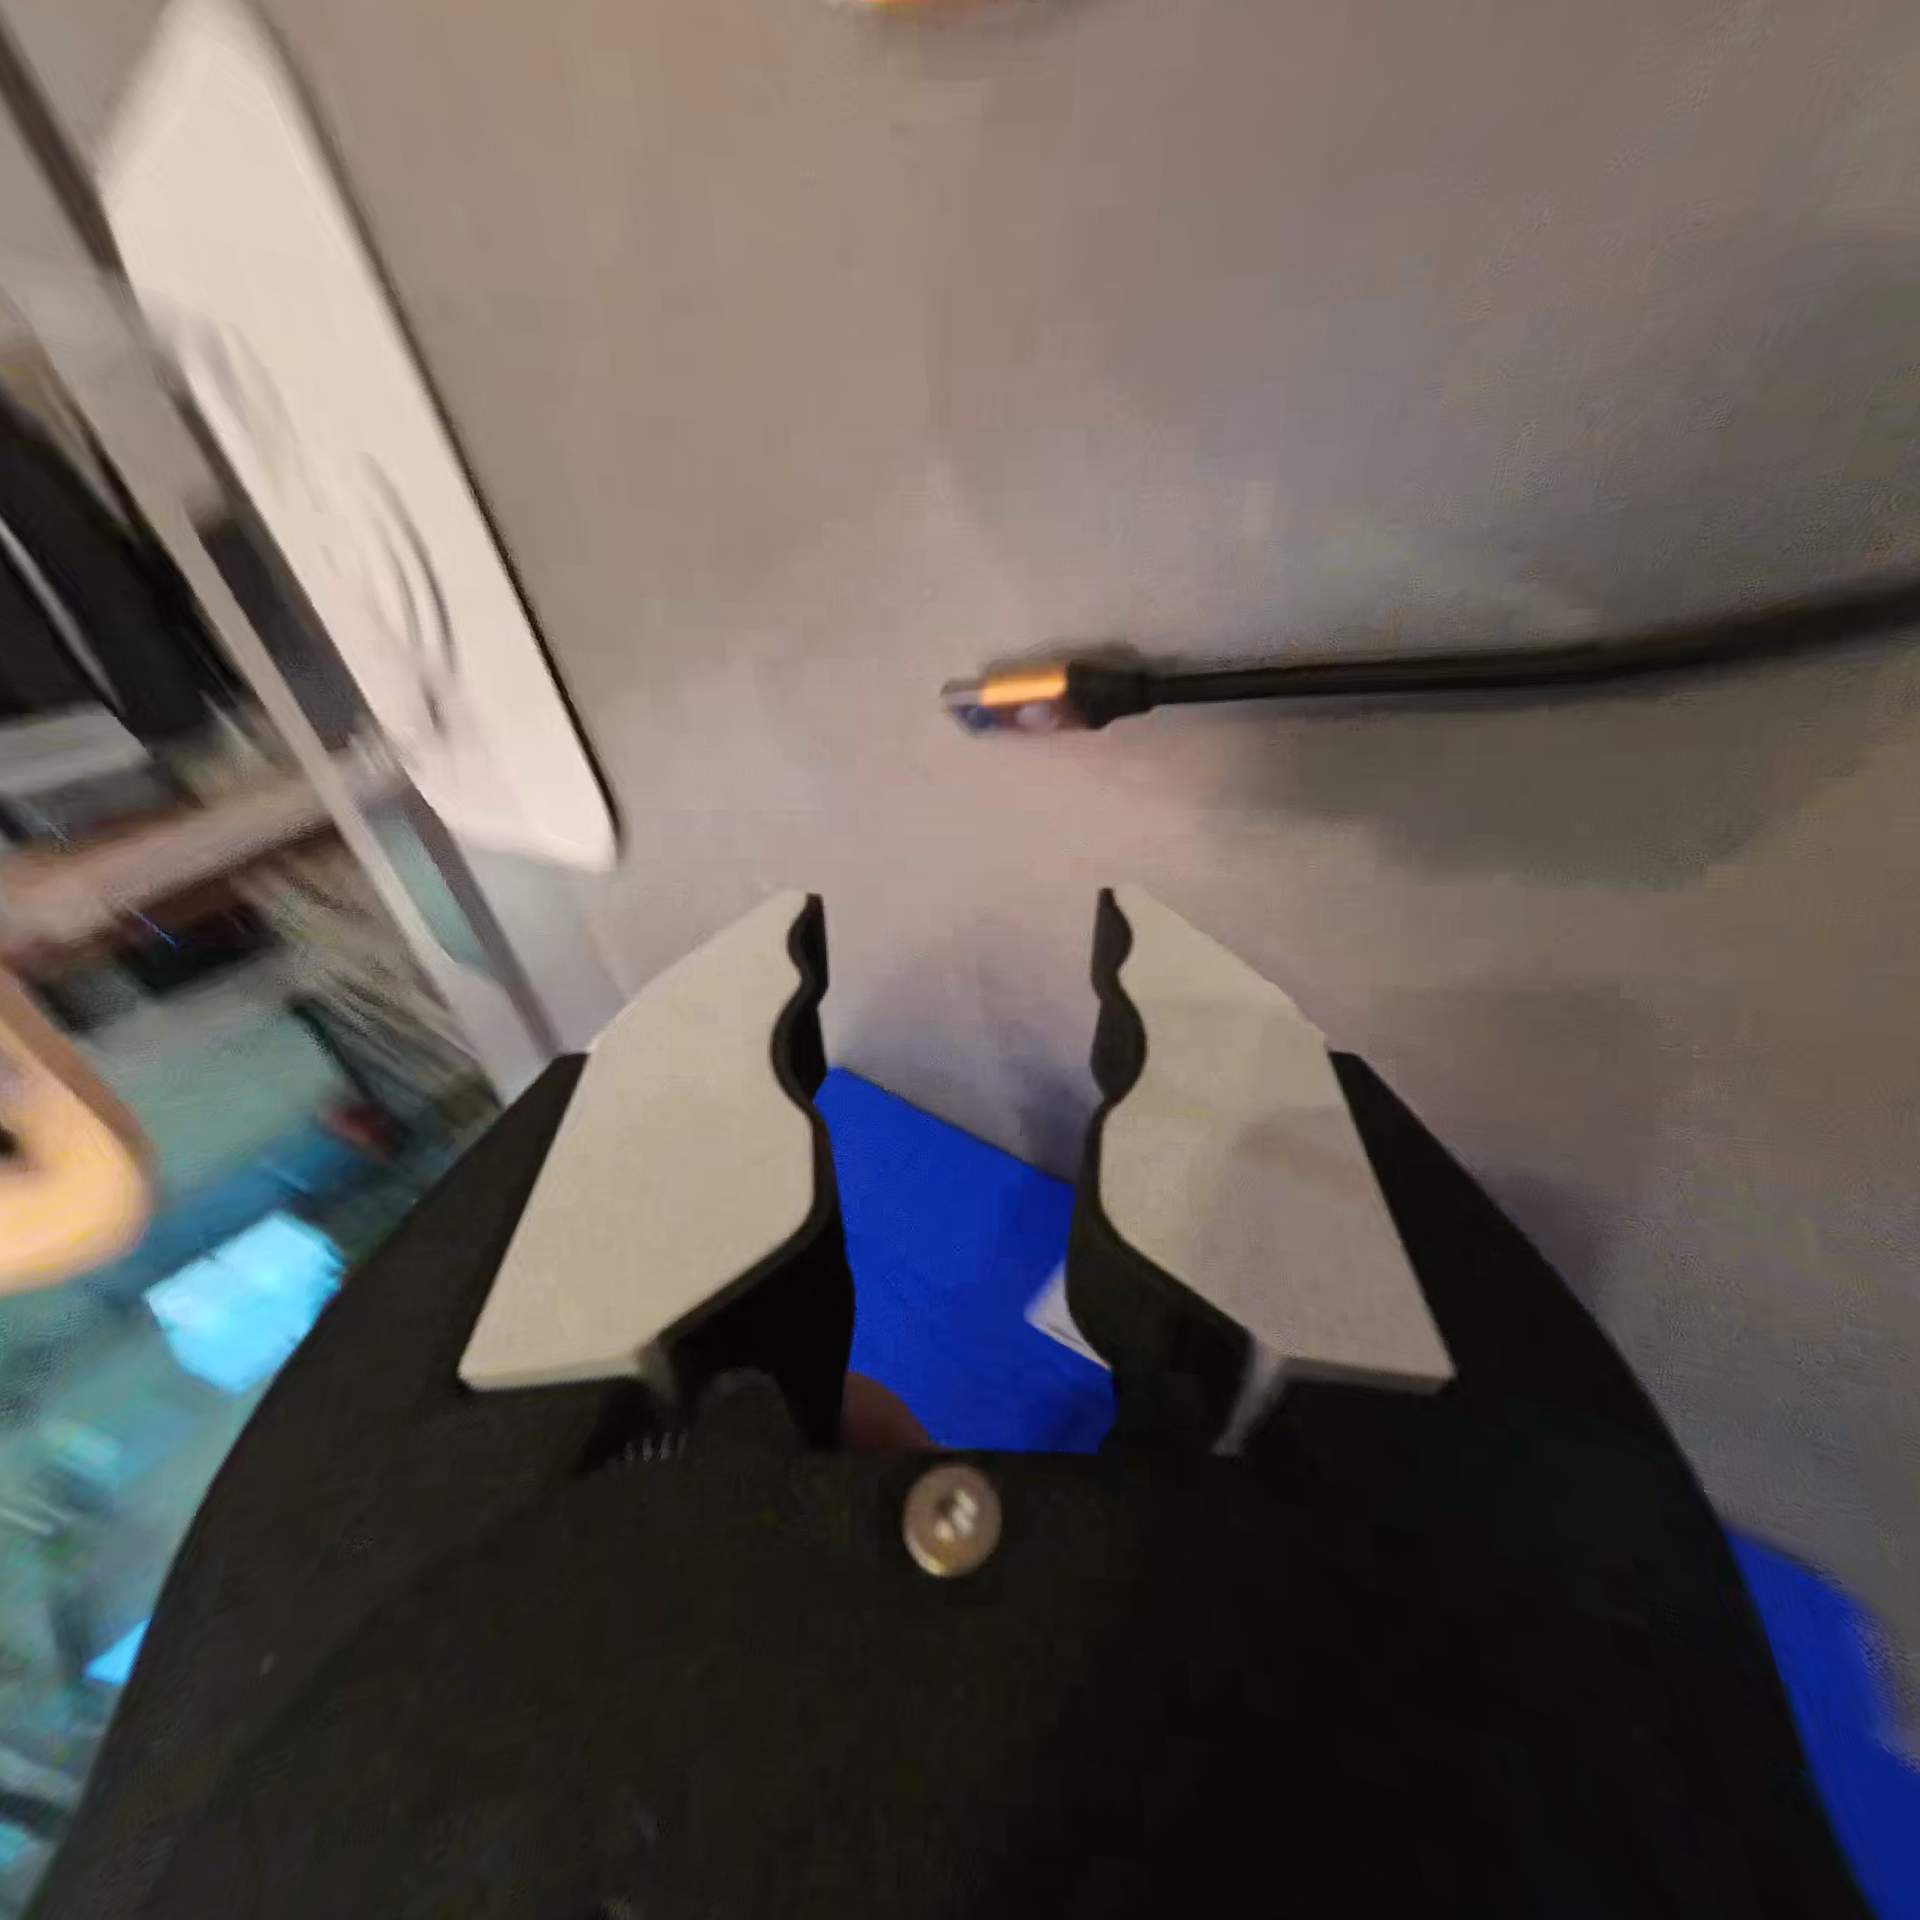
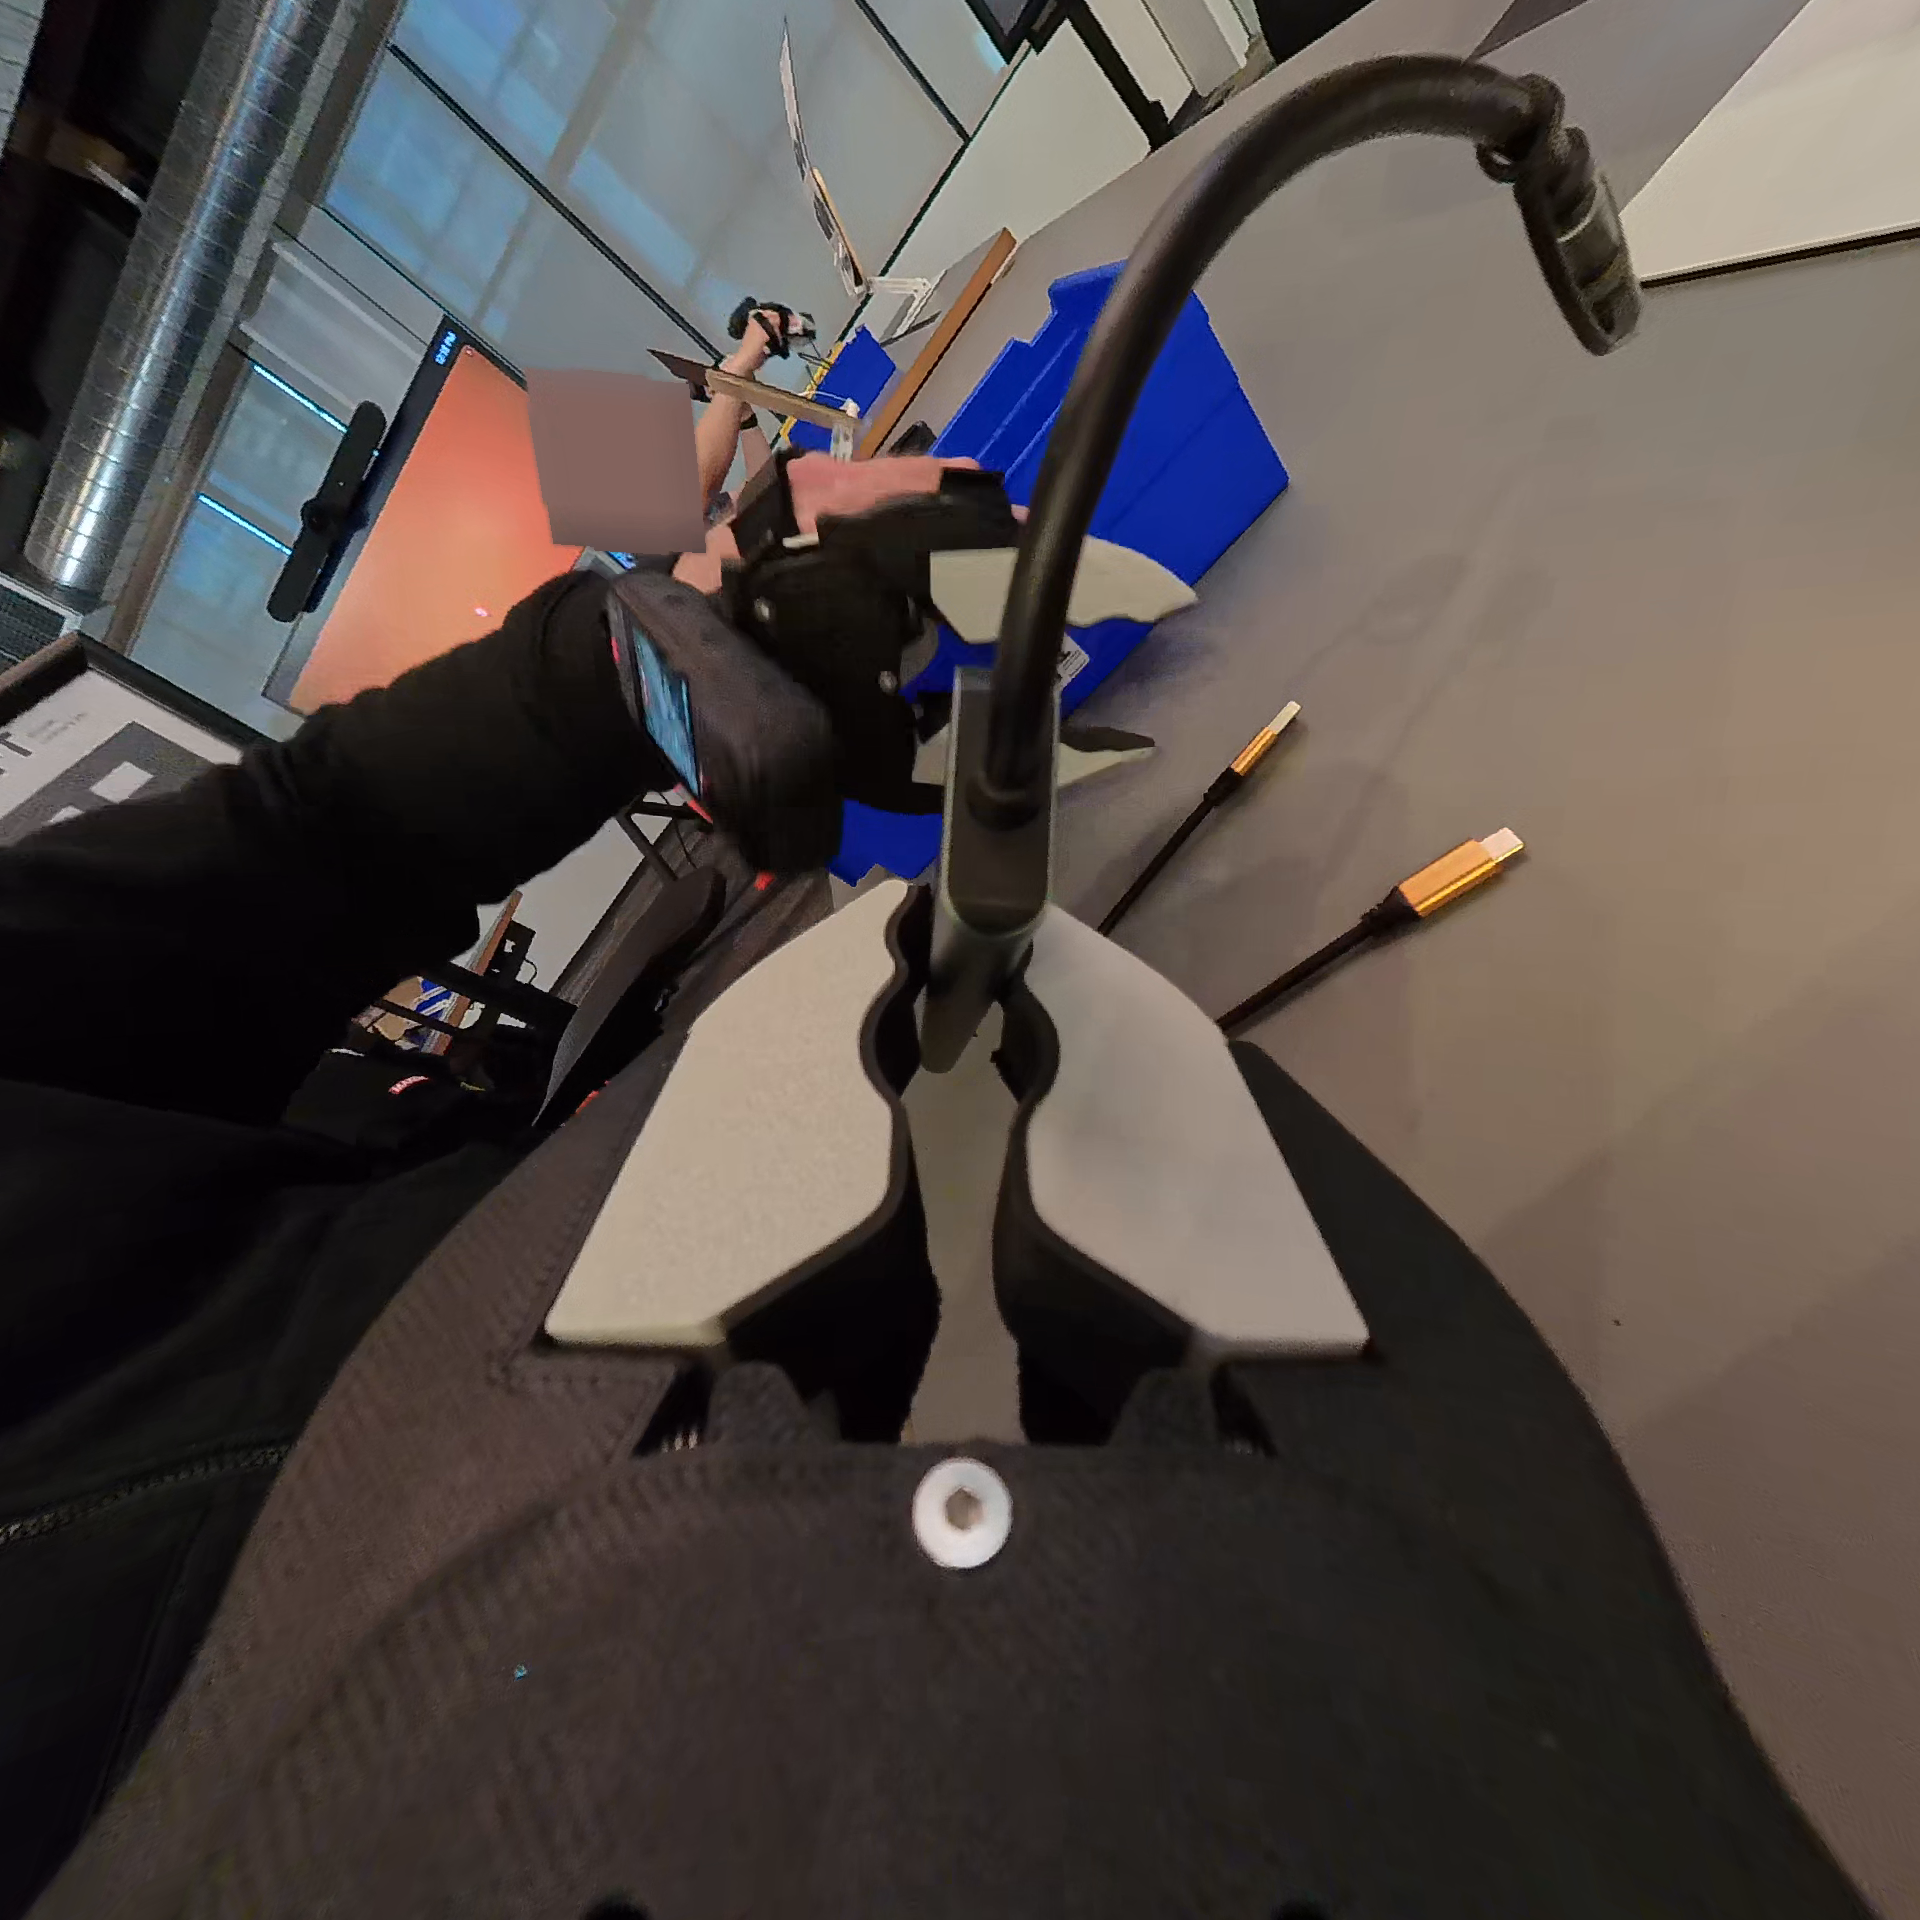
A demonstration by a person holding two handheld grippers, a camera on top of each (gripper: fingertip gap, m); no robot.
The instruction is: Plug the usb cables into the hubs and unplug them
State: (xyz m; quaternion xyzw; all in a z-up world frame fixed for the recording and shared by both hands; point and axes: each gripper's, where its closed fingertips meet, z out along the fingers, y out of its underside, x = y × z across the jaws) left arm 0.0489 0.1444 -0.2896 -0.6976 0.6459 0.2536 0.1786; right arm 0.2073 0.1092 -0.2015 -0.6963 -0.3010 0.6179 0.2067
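Note:
My right gripper [image 2: 961, 935] is shut on a slim dark grey hub [image 2: 987, 821] and holds it off the grey table. The hub's thick black lead [image 2: 1122, 281] arcs up and ends in a black plug [image 2: 1584, 260]. Two black USB cables with gold plugs lie on the table beyond it, one farther [image 2: 1262, 743] and one nearer [image 2: 1455, 862]. My left gripper [image 1: 961, 914] is open and empty. A gold-tipped USB plug [image 1: 1023, 691] lies on the table ahead of it and to the right. The left gripper also shows in the right wrist view [image 2: 1049, 665], behind the hub.
A blue bin [image 2: 1143, 447] stands on the table behind the left gripper; its edge shows between my left fingers [image 1: 935, 1226]. A white board [image 1: 343, 468] lies at the left, another [image 2: 1787, 156] at the far right. A person's black sleeve [image 2: 395, 790] reaches in from the left.

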